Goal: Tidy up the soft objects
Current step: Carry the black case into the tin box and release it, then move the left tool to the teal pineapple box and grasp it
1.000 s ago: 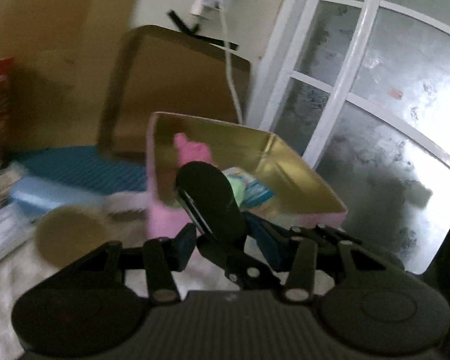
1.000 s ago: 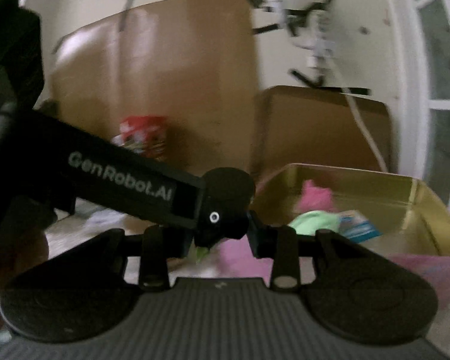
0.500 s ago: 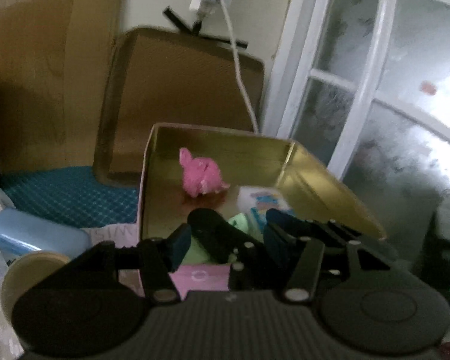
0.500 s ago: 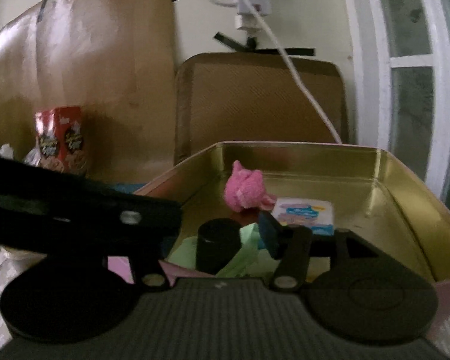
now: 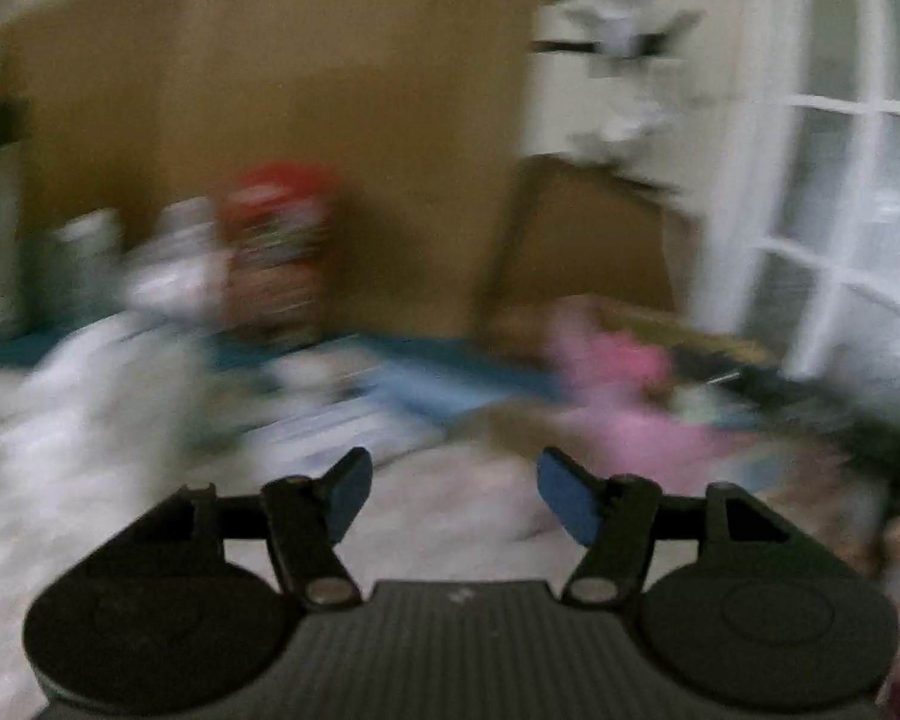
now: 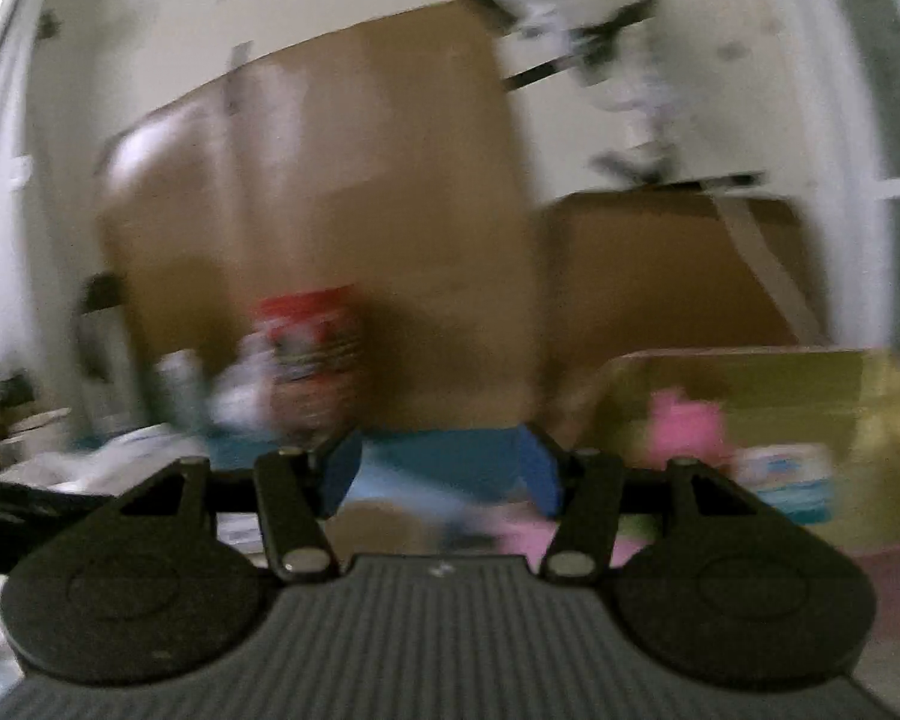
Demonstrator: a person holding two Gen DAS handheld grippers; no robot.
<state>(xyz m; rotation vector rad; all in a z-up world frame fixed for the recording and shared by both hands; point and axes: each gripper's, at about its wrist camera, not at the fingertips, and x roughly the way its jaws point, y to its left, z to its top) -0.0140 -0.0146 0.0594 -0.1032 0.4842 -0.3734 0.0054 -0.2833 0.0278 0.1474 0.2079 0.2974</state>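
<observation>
Both views are motion-blurred. My left gripper [image 5: 453, 495] is open and empty over a pale cloth surface. My right gripper [image 6: 438, 471] is open and empty too. The gold tin box [image 6: 810, 384] with pink outer walls stands at the right in the right wrist view. In it lie a pink soft toy [image 6: 684, 426] and a white and blue packet [image 6: 786, 474]. In the left wrist view the box [image 5: 708, 342] is a blur at the right, with the pink toy [image 5: 624, 360] in it. Both grippers are back from the box, to its left.
A red snack box [image 6: 312, 348] stands at the back left, also in the left wrist view [image 5: 276, 252]. Brown cardboard [image 6: 354, 210] leans on the wall behind. A blue mat [image 6: 438, 456] lies ahead. White clutter [image 5: 102, 360] sits at left. A white-framed window [image 5: 828, 240] is at right.
Both grippers have pulled back out of the tin box and swung left. Both have opened; the dark object seen between the fingers earlier is gone from view.
</observation>
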